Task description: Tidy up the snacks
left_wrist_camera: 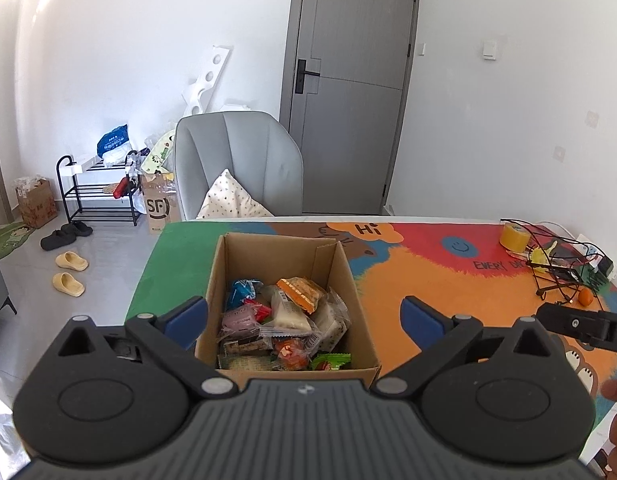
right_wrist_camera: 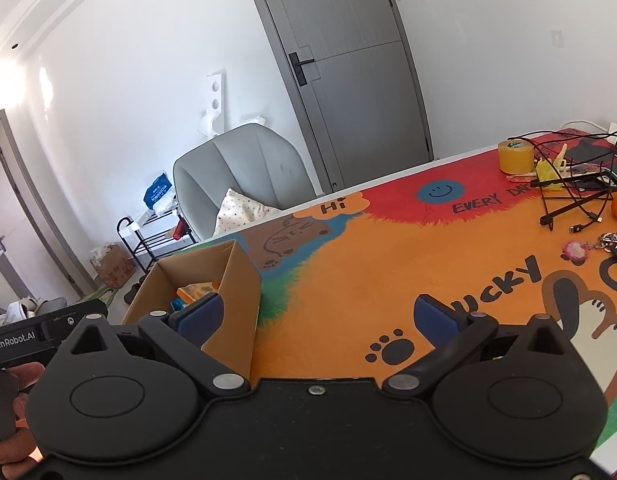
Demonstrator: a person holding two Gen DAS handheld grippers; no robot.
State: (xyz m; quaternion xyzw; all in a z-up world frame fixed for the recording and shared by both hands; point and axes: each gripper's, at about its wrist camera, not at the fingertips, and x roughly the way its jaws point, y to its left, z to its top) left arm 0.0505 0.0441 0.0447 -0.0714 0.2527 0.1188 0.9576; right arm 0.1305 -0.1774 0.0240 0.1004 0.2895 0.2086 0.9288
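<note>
Both tongs stand wide open and hold nothing. Left gripper point(left_wrist_camera: 304, 316) hangs just in front of the cardboard box point(left_wrist_camera: 224, 280), its blue pads point(left_wrist_camera: 186, 318) on either side of the box's near end without touching it. Inside the box lie many wrapped snacks point(left_wrist_camera: 292, 320). Right gripper point(right_wrist_camera: 318, 318) is over the colourful table mat point(right_wrist_camera: 348, 260), beside the box's right wall. A yellow tape roll point(right_wrist_camera: 516, 156) stands far on the mat.

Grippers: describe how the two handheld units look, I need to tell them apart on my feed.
Both look the same: left gripper and right gripper have matte black bodies, round pivot housings, silver rivets and blue finger pads. White GenRobot.AI lettering shows on the left unit's side.
</note>
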